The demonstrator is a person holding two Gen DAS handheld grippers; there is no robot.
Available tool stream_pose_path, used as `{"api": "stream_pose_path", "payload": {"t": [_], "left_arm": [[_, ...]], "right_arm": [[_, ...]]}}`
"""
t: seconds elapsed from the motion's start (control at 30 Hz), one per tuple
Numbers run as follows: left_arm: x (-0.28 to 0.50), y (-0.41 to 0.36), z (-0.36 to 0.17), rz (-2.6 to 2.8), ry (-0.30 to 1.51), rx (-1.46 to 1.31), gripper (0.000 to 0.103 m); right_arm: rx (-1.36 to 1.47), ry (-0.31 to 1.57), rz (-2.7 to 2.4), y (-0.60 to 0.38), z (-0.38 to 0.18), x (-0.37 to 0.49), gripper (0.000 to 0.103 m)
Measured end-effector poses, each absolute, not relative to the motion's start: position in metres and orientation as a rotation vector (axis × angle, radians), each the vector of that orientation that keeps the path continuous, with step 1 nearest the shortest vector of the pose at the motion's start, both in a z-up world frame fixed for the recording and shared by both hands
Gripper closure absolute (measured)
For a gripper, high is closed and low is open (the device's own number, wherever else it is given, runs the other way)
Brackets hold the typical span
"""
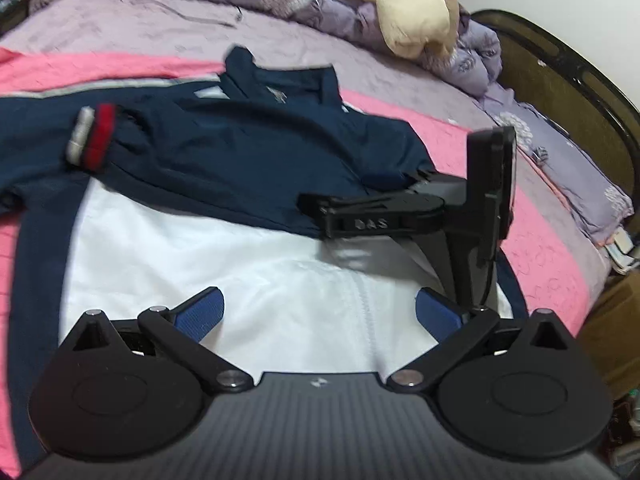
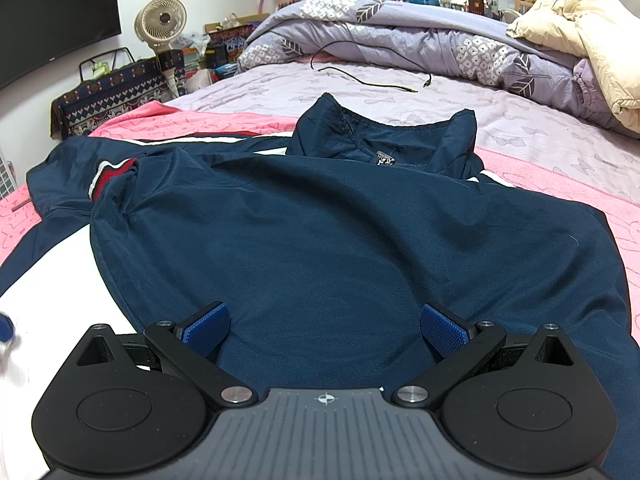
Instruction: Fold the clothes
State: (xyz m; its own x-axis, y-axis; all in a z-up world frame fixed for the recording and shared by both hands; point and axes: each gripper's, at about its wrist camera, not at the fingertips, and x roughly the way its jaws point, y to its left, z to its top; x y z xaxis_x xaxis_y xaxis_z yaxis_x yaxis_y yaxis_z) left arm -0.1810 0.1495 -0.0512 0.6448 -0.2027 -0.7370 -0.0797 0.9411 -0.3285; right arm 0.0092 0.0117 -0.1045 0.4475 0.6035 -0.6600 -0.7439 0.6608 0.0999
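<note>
A navy and white jacket (image 1: 240, 152) lies flat on a pink blanket (image 1: 460, 136) on the bed, collar at the far end. One navy sleeve is folded across the chest, its red and white cuff (image 1: 92, 136) at the left. My left gripper (image 1: 320, 312) is open over the white lower panel (image 1: 200, 260). My right gripper (image 2: 325, 330) is open and empty just above the folded navy sleeve (image 2: 340, 240). The cuff (image 2: 114, 178) and collar (image 2: 384, 136) show in the right wrist view. The right gripper's black body (image 1: 420, 208) shows in the left wrist view, at the sleeve's right edge.
A lilac quilt (image 2: 400, 36) and a cream padded coat (image 2: 592, 40) are heaped at the bed's far side. A black cable (image 2: 360, 76) lies on the lilac sheet. A dark headboard (image 1: 560, 76) is at the right. A fan (image 2: 160, 20) and cluttered shelves stand beyond the bed.
</note>
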Motion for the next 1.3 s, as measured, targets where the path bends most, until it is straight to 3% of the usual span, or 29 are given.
{"api": "stream_pose_path", "payload": {"t": [0.83,1.0,1.3], "left_arm": [[-0.181,0.170,-0.060,0.031,0.930,-0.322,0.001],[-0.207,0.220,-0.048,0.158,0.867,-0.371,0.001],[-0.262,0.397,-0.034,0.526,0.627,-0.644,0.001]], "right_arm": [[-0.219,0.720,0.841,0.012,-0.105,0.009,0.000],[-0.228,0.717,0.837,0.014,-0.105,0.008,0.000],[-0.232,0.717,0.817,0.020,-0.107,0.010,0.000]]}}
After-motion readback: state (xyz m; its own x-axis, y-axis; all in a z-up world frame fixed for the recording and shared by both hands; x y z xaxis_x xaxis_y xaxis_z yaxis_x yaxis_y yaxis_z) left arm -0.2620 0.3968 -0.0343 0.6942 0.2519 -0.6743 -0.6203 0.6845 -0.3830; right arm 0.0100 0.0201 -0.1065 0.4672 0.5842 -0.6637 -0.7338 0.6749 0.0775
